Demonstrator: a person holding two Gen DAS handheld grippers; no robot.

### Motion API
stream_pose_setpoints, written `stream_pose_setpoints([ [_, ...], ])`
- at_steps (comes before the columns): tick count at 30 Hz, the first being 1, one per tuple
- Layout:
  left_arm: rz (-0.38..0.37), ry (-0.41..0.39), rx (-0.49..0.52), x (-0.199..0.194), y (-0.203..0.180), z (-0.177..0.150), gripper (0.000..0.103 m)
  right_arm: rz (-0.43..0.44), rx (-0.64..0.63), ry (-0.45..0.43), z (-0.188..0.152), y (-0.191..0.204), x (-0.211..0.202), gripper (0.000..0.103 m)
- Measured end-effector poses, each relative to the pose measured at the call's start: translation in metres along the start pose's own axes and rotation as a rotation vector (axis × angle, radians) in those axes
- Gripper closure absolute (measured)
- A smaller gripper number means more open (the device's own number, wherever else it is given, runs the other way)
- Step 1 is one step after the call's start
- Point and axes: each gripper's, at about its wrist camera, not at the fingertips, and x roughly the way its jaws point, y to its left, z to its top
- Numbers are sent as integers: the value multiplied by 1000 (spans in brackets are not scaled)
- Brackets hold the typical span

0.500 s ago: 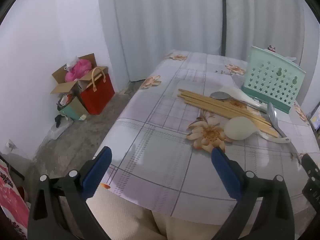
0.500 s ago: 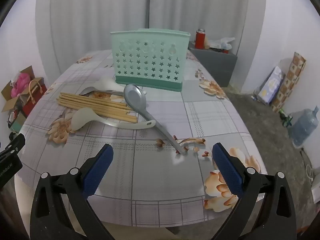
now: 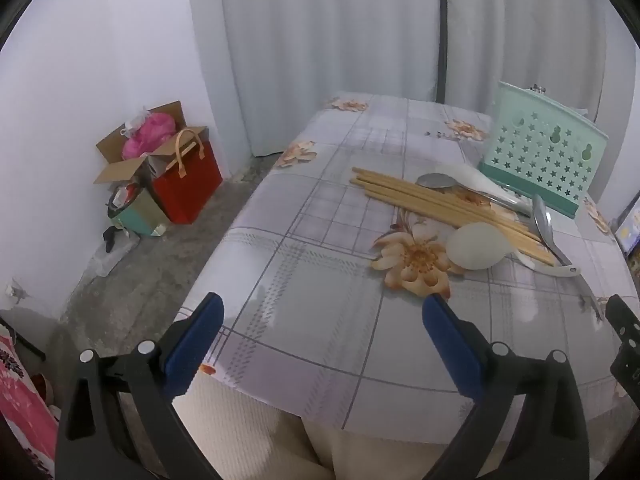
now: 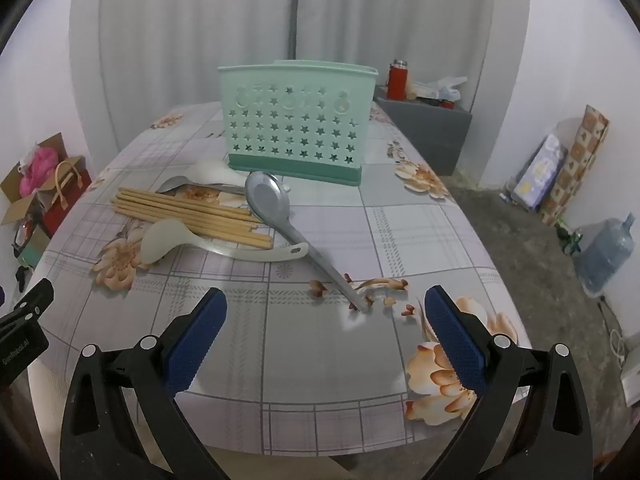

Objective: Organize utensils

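Both tools stand with their jaws spread wide and nothing between them: the right tool hovers over the near edge of the surface, the left tool over its left corner, neither touching anything.

No utensil looks sorted yet, so the first pick is the step in hand. The green holder stands upright at the far side, its star-punched wall facing the right tool. In front of it the utensils lie in a loose heap: the chopsticks in a flat bundle, a white rice paddle resting across their near ends, a metal ladle with its long handle running towards the right tool, and another white spoon plus a smaller metal one just beside the holder.

The ladle looks the sensible start (its handle tip sits nearest and lies clear of the pile). Close on the handle crosswise, lift before swinging so the bowl does not drag the chopsticks, then lower it upright into the holder.
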Motion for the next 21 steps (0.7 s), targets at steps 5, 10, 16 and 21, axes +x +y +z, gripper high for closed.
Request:
stream_pose_setpoints([
  [5,-2,-2,1,0,1,2,6,-1,-1,0,1,0,1,8],
  [10,-2,-1,0,0,0,2,6,-6,-2,-3,1,1,0,8],
  [16,-1,0,1,-1,0,2,6,-6,-5,-4,2,2,0,8],
  [21,-1,-2,0,0,0,2,6,-6,-4,-5,3,2,0,8],
])
